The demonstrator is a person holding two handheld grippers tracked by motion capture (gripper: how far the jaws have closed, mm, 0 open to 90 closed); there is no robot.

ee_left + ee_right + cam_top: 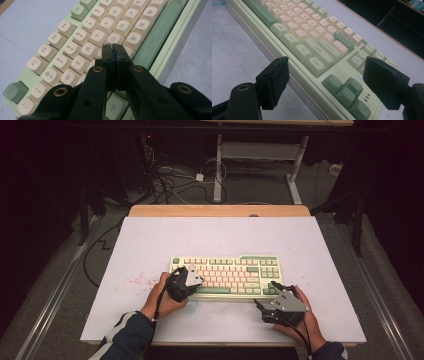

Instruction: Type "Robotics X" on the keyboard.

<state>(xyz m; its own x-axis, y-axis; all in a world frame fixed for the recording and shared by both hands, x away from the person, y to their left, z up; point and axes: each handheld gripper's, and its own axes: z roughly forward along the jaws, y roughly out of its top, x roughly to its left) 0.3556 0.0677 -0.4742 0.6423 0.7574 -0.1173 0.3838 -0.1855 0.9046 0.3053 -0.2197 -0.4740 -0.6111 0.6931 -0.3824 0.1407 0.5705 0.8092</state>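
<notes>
At frame centre, pressed keyboard (75,37) key, likely F, with closed left gripper (113,47); kept vertical. Held right gripper (325,80) wide, empty, lower right.

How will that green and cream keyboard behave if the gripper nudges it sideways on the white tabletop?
The keyboard looks like a rigid slab with a thick case, so it should probably slide as one piece without flexing. It lies flat and low on the table, so tipping or rolling seems unlikely. Its raised keycaps may depress or catch the shut left gripper before the case moves.
</notes>
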